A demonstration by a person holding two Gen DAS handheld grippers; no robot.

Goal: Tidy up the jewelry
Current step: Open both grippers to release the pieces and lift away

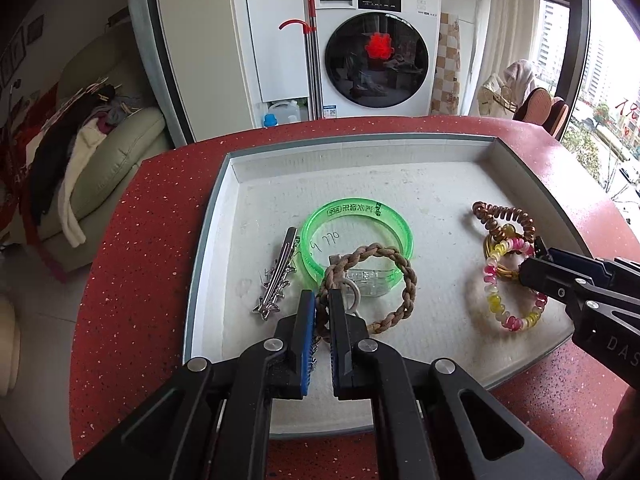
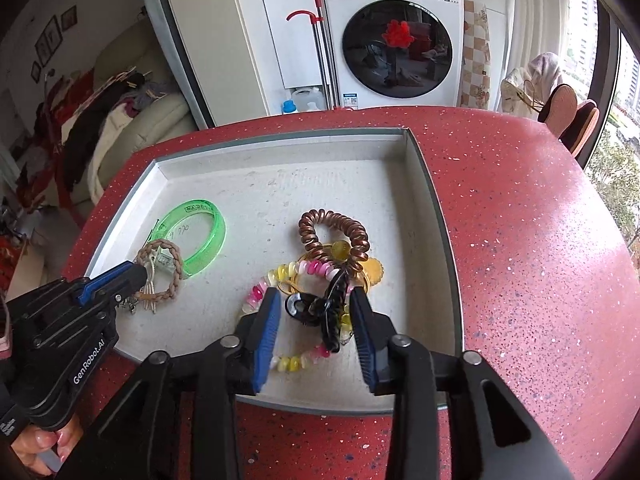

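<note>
Sorting keeps our left gripper [image 1: 321, 312] pinched on the braided bracelet [image 1: 394, 280] to separate it, while our right gripper [image 2: 316, 312] gapes wide around a black clip [image 2: 332, 320], gripping nothing.

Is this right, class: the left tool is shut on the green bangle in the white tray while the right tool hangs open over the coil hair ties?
Not quite. The left wrist view shows the left tool shut on the braided rope bracelet, not the green bangle, in the white tray. The right tool does hang open over the coil hair ties.
</note>
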